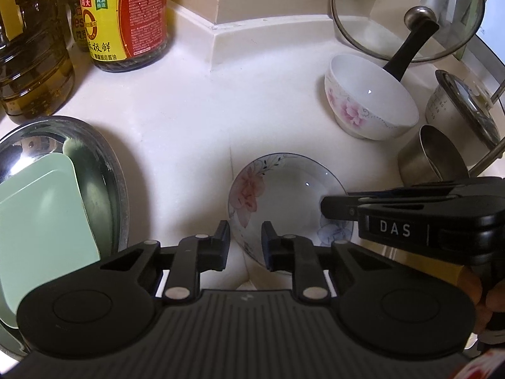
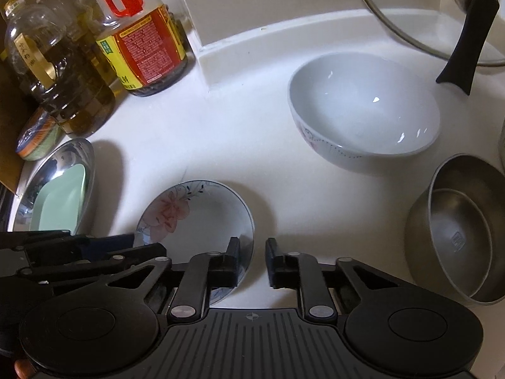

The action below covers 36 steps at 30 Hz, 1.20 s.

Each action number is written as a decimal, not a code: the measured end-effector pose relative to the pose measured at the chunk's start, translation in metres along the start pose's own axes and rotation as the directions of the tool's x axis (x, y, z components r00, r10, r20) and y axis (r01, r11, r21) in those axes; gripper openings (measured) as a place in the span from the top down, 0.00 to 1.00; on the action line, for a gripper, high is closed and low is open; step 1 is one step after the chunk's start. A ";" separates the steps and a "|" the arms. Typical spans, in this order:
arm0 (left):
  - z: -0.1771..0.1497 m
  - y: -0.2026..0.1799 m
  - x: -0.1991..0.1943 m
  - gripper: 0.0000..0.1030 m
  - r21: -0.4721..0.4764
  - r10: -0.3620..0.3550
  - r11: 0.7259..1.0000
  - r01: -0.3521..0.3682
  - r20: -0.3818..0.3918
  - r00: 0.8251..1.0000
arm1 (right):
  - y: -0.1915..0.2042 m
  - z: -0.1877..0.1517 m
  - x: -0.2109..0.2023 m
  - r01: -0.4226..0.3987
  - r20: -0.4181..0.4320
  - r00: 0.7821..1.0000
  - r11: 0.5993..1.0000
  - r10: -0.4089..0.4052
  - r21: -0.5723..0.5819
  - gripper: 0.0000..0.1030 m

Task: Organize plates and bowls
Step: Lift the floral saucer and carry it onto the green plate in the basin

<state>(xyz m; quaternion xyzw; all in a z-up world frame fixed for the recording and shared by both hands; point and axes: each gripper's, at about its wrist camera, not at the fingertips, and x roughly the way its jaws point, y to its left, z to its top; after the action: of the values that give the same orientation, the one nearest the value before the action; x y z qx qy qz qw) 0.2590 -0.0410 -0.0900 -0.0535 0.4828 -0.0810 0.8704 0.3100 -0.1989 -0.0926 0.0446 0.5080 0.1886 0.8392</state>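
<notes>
With the left gripper [image 1: 245, 246] narrowed to a small gap astride the near left rim of the flowered plate [image 1: 284, 189], finish the closing gently. Impossible to tell from its own view: pressing on the porcelain already, or only standing beside it. So treat the plate as not yet held.

Same care for the right gripper [image 2: 252, 262]. Also nearly closed, one jaw over the inside of the plate and the other outside its right rim. A thin strip of white counter [image 2: 221, 132] visible between rim and outer jaw, so probably not gripping yet. Nothing carried in either one.

Apparently the step of taking this plate from two sides. Plate lying flat on the counter, near the front, between the steel dish [image 1: 104, 145] holding a green plate [image 1: 41, 208] on the left and the nested steel bowls [image 2: 457, 237] on the right. White bowl [image 1: 372, 104] behind, well apart.

To do it well:
- Seat the rim deep between the jaws before squeezing, glazed porcelain being likely to slip from a shallow bite.
- Close both sides together, with equal force.
- Lift straight up and keep level, both hands rising at one pace.
- Avoid swinging right toward the steel bowls, or back toward the glass lid [image 1: 407, 15] leaning at the wall.
- Then carry toward a fitting stack, probably the plates on the left.
</notes>
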 end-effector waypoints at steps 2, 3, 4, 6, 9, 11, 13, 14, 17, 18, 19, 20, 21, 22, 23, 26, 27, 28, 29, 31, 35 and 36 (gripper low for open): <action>0.000 0.000 0.000 0.83 0.003 0.000 1.000 0.000 0.000 1.000 | 0.002 0.001 0.000 -0.002 0.001 1.000 1.000 0.002 0.001 0.89; 0.001 0.000 0.000 0.83 0.004 0.000 1.000 0.000 -0.001 1.000 | 0.002 0.001 0.000 0.002 0.002 1.000 1.000 -0.002 0.001 0.89; 0.001 0.000 0.000 0.84 0.005 0.000 1.000 0.000 -0.002 1.000 | 0.002 0.001 0.001 0.005 0.004 1.000 1.000 -0.005 0.003 0.89; 0.001 0.000 0.000 0.84 0.006 -0.003 1.000 0.003 -0.004 1.000 | 0.003 0.000 0.000 0.008 0.007 1.000 1.000 -0.008 0.006 0.89; 0.001 0.000 -0.001 0.84 0.008 -0.004 1.000 0.004 -0.002 1.000 | 0.003 0.001 -0.001 0.013 0.014 1.000 1.000 -0.013 0.005 0.90; 0.002 0.000 -0.003 0.84 0.006 -0.006 1.000 0.006 0.004 1.000 | 0.003 0.002 -0.002 0.014 0.020 1.000 1.000 -0.014 0.002 0.90; 0.003 0.001 -0.005 0.84 0.005 -0.005 1.000 0.005 0.014 1.000 | 0.004 0.003 -0.004 0.011 0.028 1.000 1.000 -0.011 0.000 0.90; 0.004 0.001 -0.007 0.84 0.006 -0.002 1.000 0.002 0.020 1.000 | 0.004 0.003 -0.004 0.008 0.032 0.999 1.000 -0.008 -0.002 0.90; 0.006 0.003 -0.010 0.84 0.001 0.002 1.000 -0.002 0.031 1.000 | 0.007 0.005 -0.007 0.003 0.043 0.999 1.000 -0.003 -0.006 0.90; 0.006 0.004 -0.012 0.84 0.000 0.004 1.000 -0.004 0.035 0.999 | 0.008 0.005 -0.008 0.003 0.048 0.999 1.000 -0.002 -0.009 0.90; 0.007 0.005 -0.014 0.84 0.000 0.007 1.000 -0.007 0.041 0.999 | 0.009 0.005 -0.009 0.001 0.053 0.999 1.000 0.000 -0.011 0.90; 0.007 0.005 -0.016 0.84 -0.001 0.009 1.000 -0.009 0.047 0.999 | 0.011 0.006 -0.010 -0.002 0.059 0.998 1.000 0.003 -0.013 0.90; 0.008 0.006 -0.017 0.84 -0.002 0.011 1.000 -0.011 0.051 0.999 | 0.012 0.006 -0.011 -0.004 0.062 0.998 1.000 0.005 -0.015 0.90; 0.008 0.008 -0.019 0.84 -0.005 0.013 1.000 -0.012 0.056 0.998 | 0.013 0.007 -0.012 -0.007 0.064 0.998 1.000 0.008 -0.017 0.90; 0.009 0.009 -0.021 0.84 -0.009 0.015 1.000 -0.015 0.062 0.998 | 0.016 0.008 -0.013 -0.009 0.069 0.998 1.000 0.011 -0.020 0.90; 0.010 0.015 -0.028 0.84 -0.019 0.030 0.999 -0.029 0.079 0.996 | 0.023 0.011 -0.015 -0.020 0.080 0.997 0.999 0.023 -0.037 0.90; 0.010 0.018 -0.030 0.84 -0.024 0.036 0.999 -0.034 0.085 0.996 | 0.027 0.012 -0.015 -0.025 0.083 0.996 0.999 0.029 -0.044 0.90; 0.009 0.021 -0.032 0.84 -0.031 0.041 0.999 -0.038 0.090 0.995 | 0.030 0.013 -0.016 -0.030 0.085 0.996 0.998 0.034 -0.050 0.90; 0.009 0.024 -0.035 0.84 -0.039 0.047 0.998 -0.043 0.095 0.994 | 0.034 0.015 -0.016 -0.035 0.087 0.995 0.998 0.040 -0.057 0.90; 0.009 0.031 -0.041 0.84 -0.054 0.060 0.997 -0.055 0.107 0.992 | 0.042 0.017 -0.016 -0.047 0.092 0.994 0.996 0.053 -0.072 0.90; 0.007 0.046 -0.052 0.84 -0.089 0.094 0.993 -0.083 0.129 0.987 | 0.060 0.022 -0.016 -0.076 0.097 0.991 0.991 0.087 -0.109 0.90; 0.006 0.051 -0.054 0.84 -0.099 0.102 0.991 -0.089 0.133 0.986 | 0.064 0.023 -0.015 -0.085 0.096 0.991 0.989 0.097 -0.120 0.90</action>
<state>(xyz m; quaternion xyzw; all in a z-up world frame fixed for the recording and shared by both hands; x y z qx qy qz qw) 0.2405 0.0192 -0.0504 -0.0759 0.4269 -0.0128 0.9010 0.3058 -0.1423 -0.0518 0.0288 0.4503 0.2532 0.8558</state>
